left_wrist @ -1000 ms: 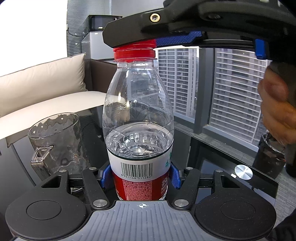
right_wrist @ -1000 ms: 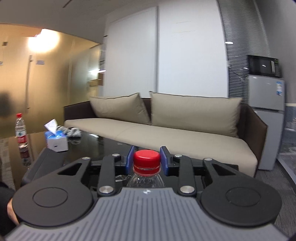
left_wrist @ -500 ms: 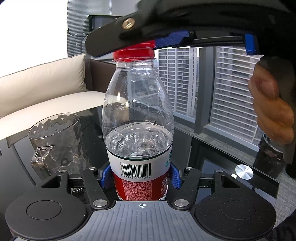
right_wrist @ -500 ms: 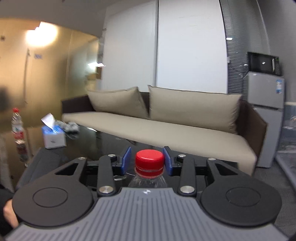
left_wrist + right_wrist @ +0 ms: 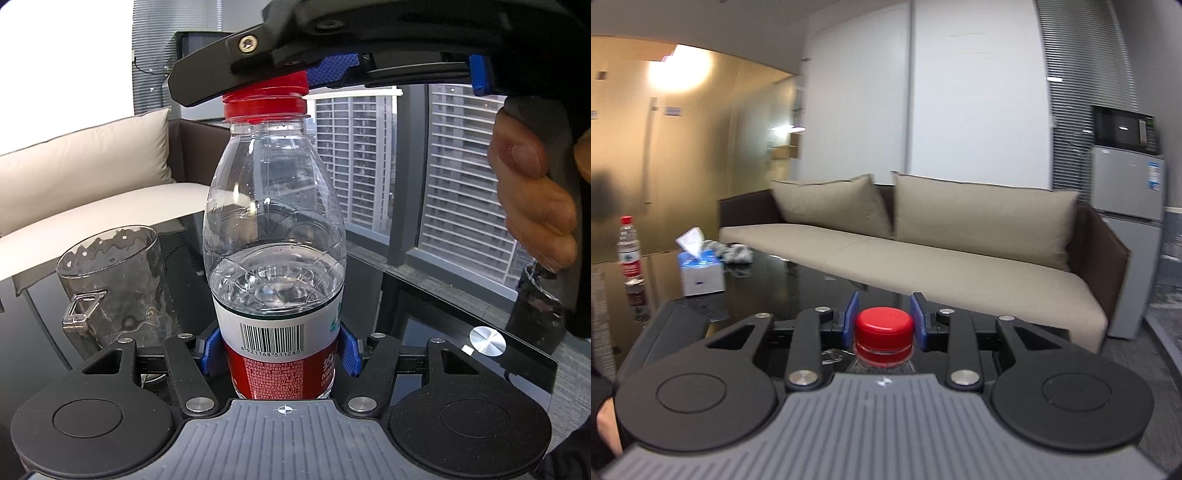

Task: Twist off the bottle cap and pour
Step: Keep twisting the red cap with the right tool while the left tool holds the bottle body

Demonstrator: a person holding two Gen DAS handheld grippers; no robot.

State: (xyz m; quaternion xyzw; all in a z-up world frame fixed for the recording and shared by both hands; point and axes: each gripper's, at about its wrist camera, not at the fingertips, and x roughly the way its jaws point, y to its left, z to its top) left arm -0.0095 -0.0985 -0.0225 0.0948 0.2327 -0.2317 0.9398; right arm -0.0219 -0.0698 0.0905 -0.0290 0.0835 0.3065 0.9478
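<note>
Red cap [image 5: 884, 328] sits on the bottle [image 5: 275, 236], clamped by the right gripper [image 5: 884, 322]; the left gripper [image 5: 280, 349] pinches the label, bottle upright on the worktop [image 5: 436, 306]. Unscrewing looks underway; pouring into the empty glass mug [image 5: 114, 284] remains.

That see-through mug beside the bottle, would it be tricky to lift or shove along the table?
The mug looks empty, so probably light for its size. Its dimpled clear wall seems hard and smooth, likely stiff and possibly slippery in a pinch. It stands upright on a glossy dark table, so a low push would probably slide it rather than tip it.
</note>
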